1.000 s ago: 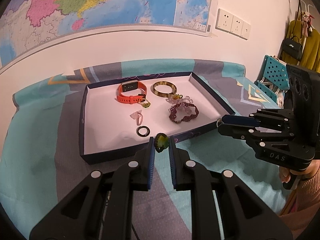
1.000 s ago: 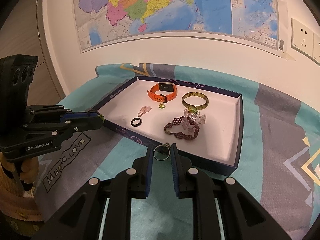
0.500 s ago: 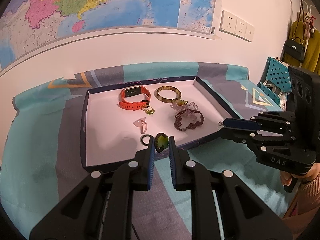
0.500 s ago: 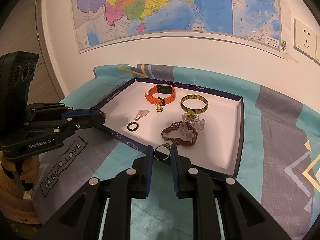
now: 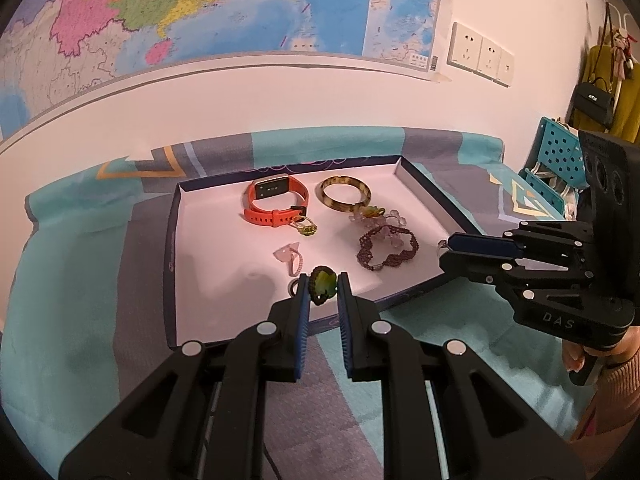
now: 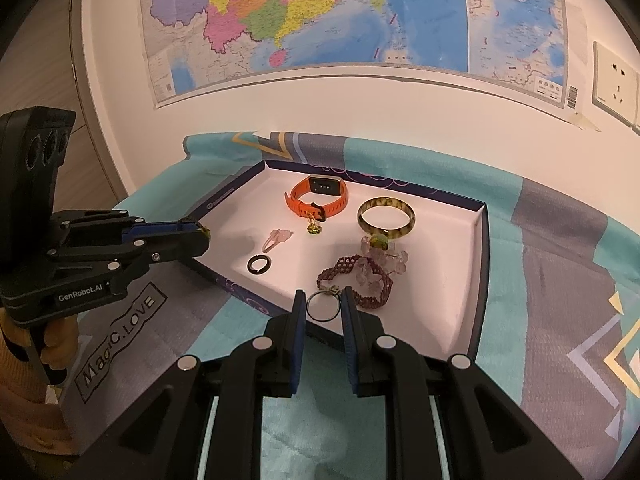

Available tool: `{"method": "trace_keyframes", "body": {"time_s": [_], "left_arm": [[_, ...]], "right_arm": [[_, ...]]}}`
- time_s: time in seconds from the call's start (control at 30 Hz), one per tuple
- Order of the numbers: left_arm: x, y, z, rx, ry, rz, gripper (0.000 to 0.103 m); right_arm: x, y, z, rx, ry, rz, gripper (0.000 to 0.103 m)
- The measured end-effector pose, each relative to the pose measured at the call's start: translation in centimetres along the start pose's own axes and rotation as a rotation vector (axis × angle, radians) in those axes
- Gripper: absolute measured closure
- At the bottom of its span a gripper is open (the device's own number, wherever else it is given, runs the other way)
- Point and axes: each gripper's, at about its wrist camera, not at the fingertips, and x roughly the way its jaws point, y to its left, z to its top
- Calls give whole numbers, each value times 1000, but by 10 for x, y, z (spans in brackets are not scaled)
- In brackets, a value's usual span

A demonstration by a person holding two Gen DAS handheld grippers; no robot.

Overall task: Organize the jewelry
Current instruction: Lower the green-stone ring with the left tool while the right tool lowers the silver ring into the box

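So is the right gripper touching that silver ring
Touching. The right wrist view shows the right gripper with both blue pads pressed against the silver ring.

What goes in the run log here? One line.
left tongs: shut on green ring | right tongs: shut on silver ring | tray: not yet reached

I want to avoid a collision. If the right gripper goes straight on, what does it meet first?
Probably the dark red beaded bracelet lying in the shallow white tray, just beyond the right gripper; depth is uncertain.

three bracelets, three rings — one watch, one tray
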Motion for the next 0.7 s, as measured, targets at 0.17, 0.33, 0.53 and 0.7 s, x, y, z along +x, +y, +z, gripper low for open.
{"method": "trace_keyframes", "body": {"time_s": [0.17,0.33,0.53,0.7], "left_arm": [[4,2,2,-1,-1,3,89],[9,4,4,-4,0,8,89],[17,7,6,-16,14,11,89],[23,9,6,-24,23,14,89]], "right_arm": [[6,-2,5,0,4,-1,87],[12,-4,6,0,12,-5,87],[18,-5,9,-1,19,-3,87],[22,-5,10,0,24,0,87]]}}
